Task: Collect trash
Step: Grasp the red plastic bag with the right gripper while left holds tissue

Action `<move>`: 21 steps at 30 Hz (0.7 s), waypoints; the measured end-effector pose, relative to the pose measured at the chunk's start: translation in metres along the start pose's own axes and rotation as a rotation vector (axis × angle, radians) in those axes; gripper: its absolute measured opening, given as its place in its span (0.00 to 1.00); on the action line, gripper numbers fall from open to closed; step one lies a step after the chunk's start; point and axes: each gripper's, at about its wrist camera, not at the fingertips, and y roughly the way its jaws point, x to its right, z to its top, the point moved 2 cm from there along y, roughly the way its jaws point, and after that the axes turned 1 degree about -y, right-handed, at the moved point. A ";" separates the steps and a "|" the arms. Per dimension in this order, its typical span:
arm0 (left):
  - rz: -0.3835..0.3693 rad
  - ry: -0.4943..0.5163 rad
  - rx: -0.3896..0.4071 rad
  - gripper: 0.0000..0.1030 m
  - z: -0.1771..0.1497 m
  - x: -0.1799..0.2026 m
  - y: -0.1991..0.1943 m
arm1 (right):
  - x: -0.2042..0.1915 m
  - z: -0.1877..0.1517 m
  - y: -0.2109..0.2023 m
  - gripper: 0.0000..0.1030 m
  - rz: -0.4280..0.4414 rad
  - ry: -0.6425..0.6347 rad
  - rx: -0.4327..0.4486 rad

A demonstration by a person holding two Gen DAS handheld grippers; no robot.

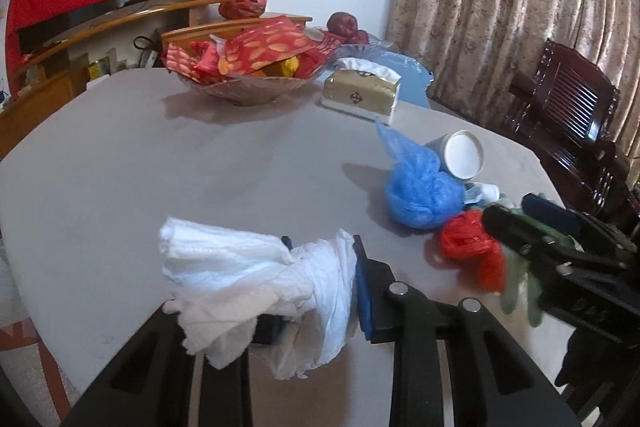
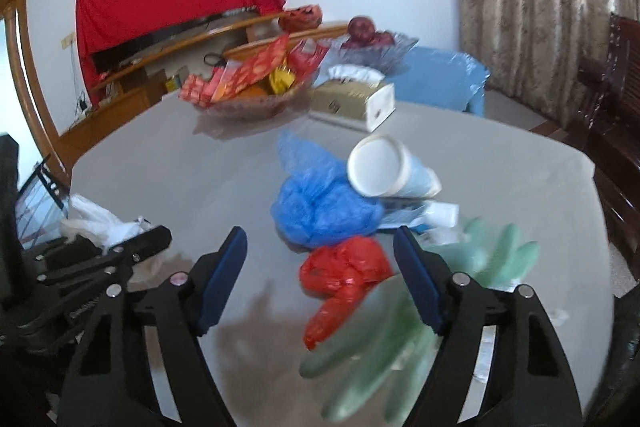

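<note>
Now | clutter: blue bag (image 2: 320, 203), paper cup (image 2: 384, 167) and green gloves (image 2: 492, 251) crowd red bag (image 2: 344, 275) mid-table (image 1: 160, 155) | right gripper (image 2: 320, 263) spread wide, straddling red bag | left gripper (image 1: 320, 275) clamped on white tissue wad (image 1: 248, 275), low over table.

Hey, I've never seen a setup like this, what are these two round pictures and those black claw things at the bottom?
Those claws are two hand-held grippers; a person carries one in each hand, and each has a wide-angle camera looking out along its fingers. One picture comes from the left gripper, which is closed on a crumpled white tissue. The other comes from the right gripper, open above a red plastic bag. On the grey table also lie a blue plastic bag, a tipped paper cup, green gloves, a tissue box and a snack bowl.
</note>
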 end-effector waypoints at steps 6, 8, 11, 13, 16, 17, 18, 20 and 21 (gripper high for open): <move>-0.001 -0.015 -0.018 0.28 -0.003 -0.007 0.007 | 0.003 -0.012 0.024 0.68 -0.032 -0.016 -0.068; -0.004 -0.015 -0.021 0.28 -0.003 -0.005 0.008 | 0.002 -0.014 0.029 0.66 -0.042 -0.041 -0.076; -0.016 -0.015 -0.023 0.28 -0.003 -0.002 0.009 | 0.000 -0.016 0.034 0.59 -0.060 -0.073 -0.095; -0.019 -0.013 -0.016 0.28 -0.002 0.001 0.007 | -0.001 -0.019 0.036 0.46 -0.074 -0.080 -0.104; -0.023 -0.014 -0.010 0.28 -0.001 0.004 0.003 | 0.004 -0.019 0.033 0.33 -0.068 -0.076 -0.100; -0.023 -0.013 -0.008 0.28 -0.001 0.005 0.002 | 0.006 -0.019 0.031 0.31 -0.059 -0.066 -0.099; -0.022 -0.012 -0.006 0.28 0.000 0.005 0.001 | 0.010 -0.017 0.026 0.29 -0.045 -0.044 -0.092; -0.022 -0.013 -0.002 0.28 0.001 0.005 -0.001 | 0.012 -0.013 0.017 0.28 -0.025 -0.022 -0.072; -0.023 -0.013 0.001 0.28 0.001 0.006 -0.002 | 0.013 -0.010 0.011 0.27 -0.015 -0.016 -0.057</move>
